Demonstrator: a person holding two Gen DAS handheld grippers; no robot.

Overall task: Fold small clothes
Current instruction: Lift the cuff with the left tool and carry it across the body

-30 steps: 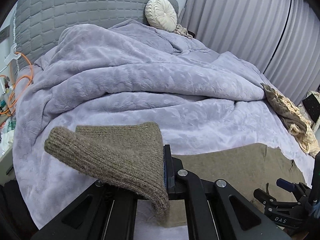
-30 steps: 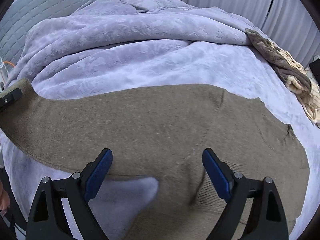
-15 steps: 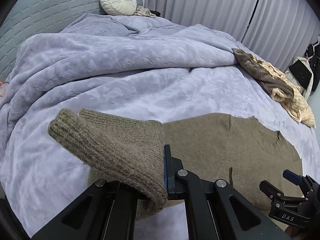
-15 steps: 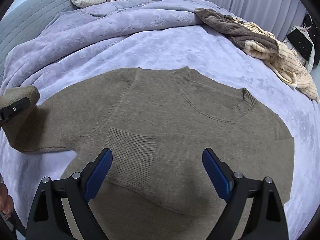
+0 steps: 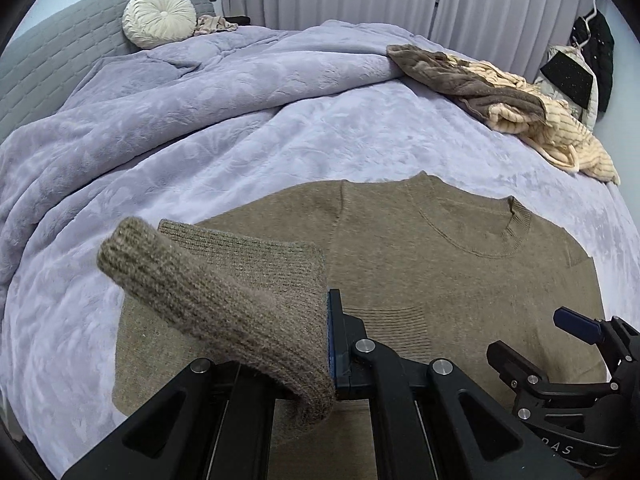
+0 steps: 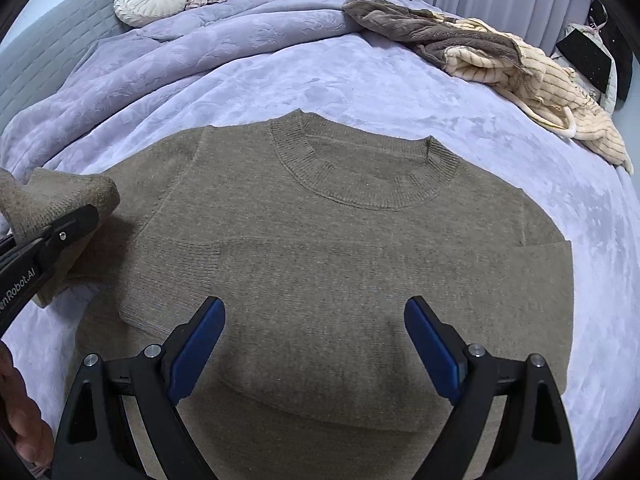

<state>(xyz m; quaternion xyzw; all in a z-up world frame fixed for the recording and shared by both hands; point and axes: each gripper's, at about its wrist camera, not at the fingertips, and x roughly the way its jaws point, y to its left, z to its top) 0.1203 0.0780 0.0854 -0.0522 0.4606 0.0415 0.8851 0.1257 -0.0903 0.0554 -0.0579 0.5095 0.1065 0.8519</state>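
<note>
Left fingers around one sleeve cuff

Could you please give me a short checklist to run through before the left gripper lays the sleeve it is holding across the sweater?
1. Left gripper shut on the sleeve cuff: ok.
2. Right gripper open, holding nothing: ok.
3. Sweater body flat on the blanket: ok.
4. Other sleeve already folded across the front: ok.
5. Clothes pile apart from the sweater: ok.
6. Sleeve free of twist below the cuff: cannot tell.
</note>
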